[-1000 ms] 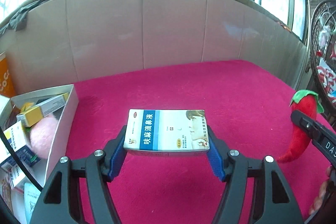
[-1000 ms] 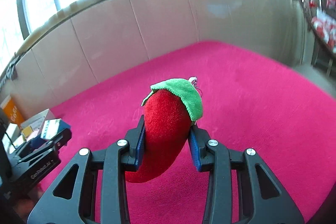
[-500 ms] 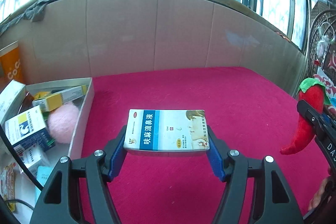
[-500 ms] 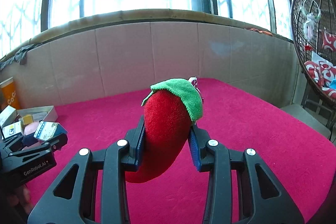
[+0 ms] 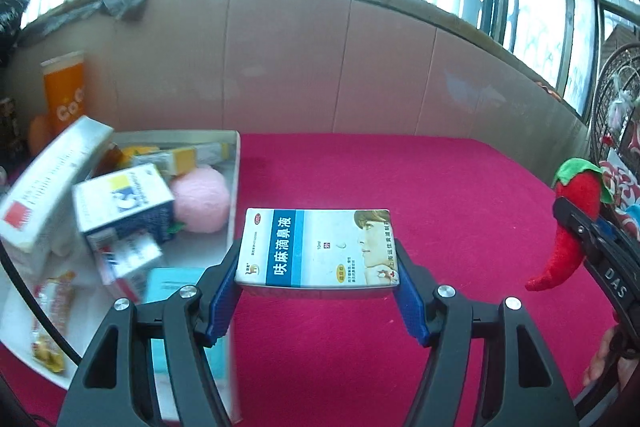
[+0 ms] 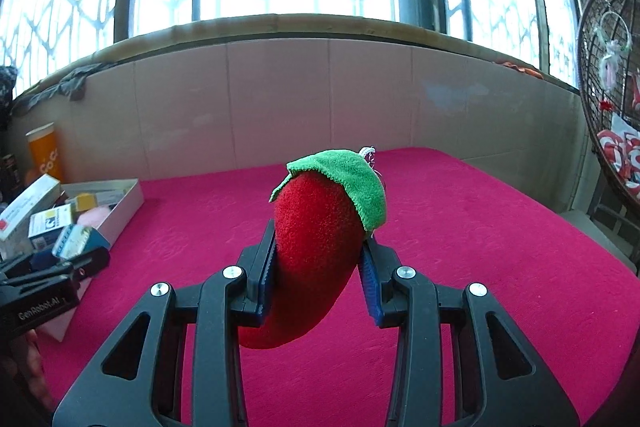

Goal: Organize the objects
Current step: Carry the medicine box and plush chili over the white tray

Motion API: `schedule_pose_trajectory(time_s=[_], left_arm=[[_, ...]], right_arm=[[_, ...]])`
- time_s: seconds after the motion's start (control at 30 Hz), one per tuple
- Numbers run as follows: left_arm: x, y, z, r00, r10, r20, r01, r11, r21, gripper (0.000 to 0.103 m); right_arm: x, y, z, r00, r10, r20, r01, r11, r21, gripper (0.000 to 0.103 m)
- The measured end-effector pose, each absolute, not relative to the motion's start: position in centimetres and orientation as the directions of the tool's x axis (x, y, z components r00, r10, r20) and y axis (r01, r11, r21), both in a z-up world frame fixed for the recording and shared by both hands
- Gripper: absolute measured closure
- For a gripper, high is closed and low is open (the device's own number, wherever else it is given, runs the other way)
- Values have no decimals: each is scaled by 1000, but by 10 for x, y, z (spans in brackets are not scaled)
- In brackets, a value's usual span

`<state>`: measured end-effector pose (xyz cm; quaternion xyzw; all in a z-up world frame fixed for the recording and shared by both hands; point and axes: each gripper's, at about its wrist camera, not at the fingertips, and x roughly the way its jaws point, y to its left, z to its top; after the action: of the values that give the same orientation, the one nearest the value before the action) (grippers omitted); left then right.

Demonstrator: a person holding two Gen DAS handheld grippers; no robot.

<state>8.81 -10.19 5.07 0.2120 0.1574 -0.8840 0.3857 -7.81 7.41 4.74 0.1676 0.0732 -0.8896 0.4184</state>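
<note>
My left gripper [image 5: 318, 291] is shut on a white and blue medicine box [image 5: 318, 247] and holds it flat above the pink cloth, just right of a white tray [image 5: 236, 163]. My right gripper [image 6: 318, 275] is shut on a red plush chili [image 6: 316, 247] with a green cap, held above the cloth. The chili also shows at the right edge of the left wrist view [image 5: 572, 223]. The left gripper with its box shows at the left of the right wrist view [image 6: 76, 251].
The tray [image 6: 128, 203] holds several medicine boxes [image 5: 124, 203] and a pink pompom [image 5: 200, 199]. An orange cup [image 5: 66, 95] stands behind it. A cardboard wall [image 5: 320, 67] rings the pink cloth [image 5: 440, 195]. A hanging chair [image 6: 608, 107] is at the right.
The left gripper has swung left with the box, so more of the tray is in view and closer. The right gripper has tilted up with the chili; windows now show.
</note>
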Motion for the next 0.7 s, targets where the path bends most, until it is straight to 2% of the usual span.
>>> schedule_pose_trajectory(time_s=[0.13, 0.7], left_arm=[[106, -99, 55, -604, -642, -472, 761, -640, -103, 35], [178, -115, 57, -536, -704, -466, 832, -532, -154, 35]], right_arm=[[-66, 71, 47, -578, -732, -362, 786, -618, -5, 67], [-40, 58, 43, -537, -749, -389, 819, -573, -27, 67]])
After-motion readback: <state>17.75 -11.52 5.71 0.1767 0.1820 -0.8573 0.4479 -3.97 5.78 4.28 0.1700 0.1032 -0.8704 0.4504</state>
